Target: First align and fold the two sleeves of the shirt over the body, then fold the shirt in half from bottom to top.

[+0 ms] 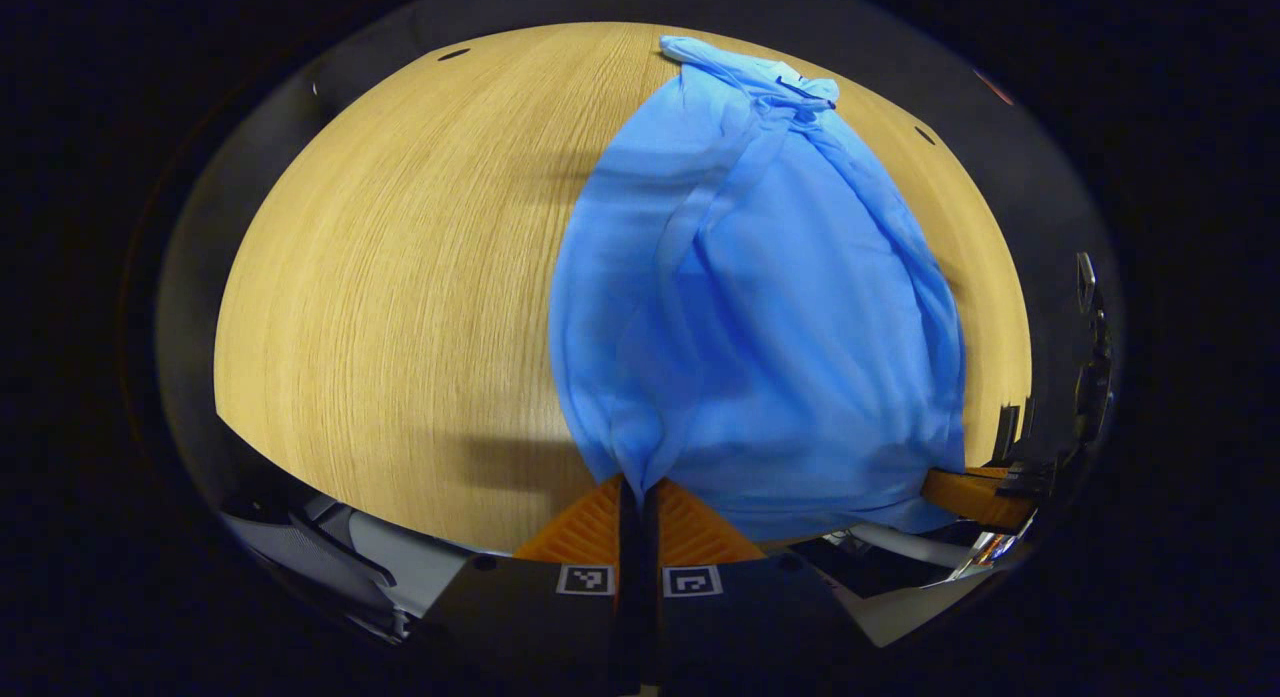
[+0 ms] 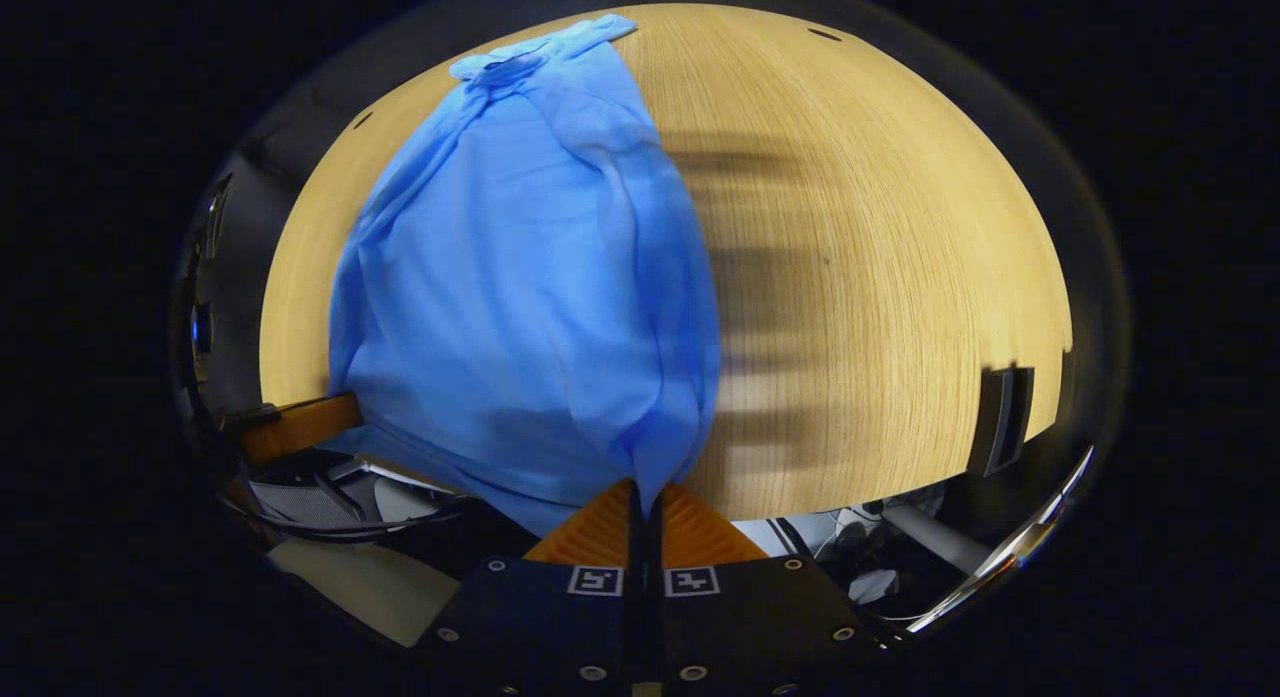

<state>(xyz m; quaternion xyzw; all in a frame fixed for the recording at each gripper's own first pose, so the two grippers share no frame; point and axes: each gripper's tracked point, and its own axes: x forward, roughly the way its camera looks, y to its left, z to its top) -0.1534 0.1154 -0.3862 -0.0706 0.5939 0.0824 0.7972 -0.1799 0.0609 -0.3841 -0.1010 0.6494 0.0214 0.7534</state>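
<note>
The wooden table takes up most of both views, its grain running away from the cameras toward the far edge. On it lies the blue shirt, a long narrow shape with its collar end at the far side and its hem at the near edge; its long axis runs straight away from both grippers. The sleeves appear to be folded in over the body already, judging by the lengthwise ridges down the cloth, so the step in hand looks like the bottom-to-top fold.

The left gripper is clamped on the near left corner of the hem, its two fingers pressed together with a pinch of cloth between them. The right gripper does the same at the near right corner, fingers closed on the fabric. In the left gripper view the other gripper shows at the right beside the hem, and in the right gripper view the other one sits at the left; the two hold the hem between them, well apart.

The hem looks raised off the near table edge, the cloth draping down from each pinch. Both grippers are equally near, so the fold calls for carrying both corners together toward the far collar, keeping them level so the hem lands square
</note>
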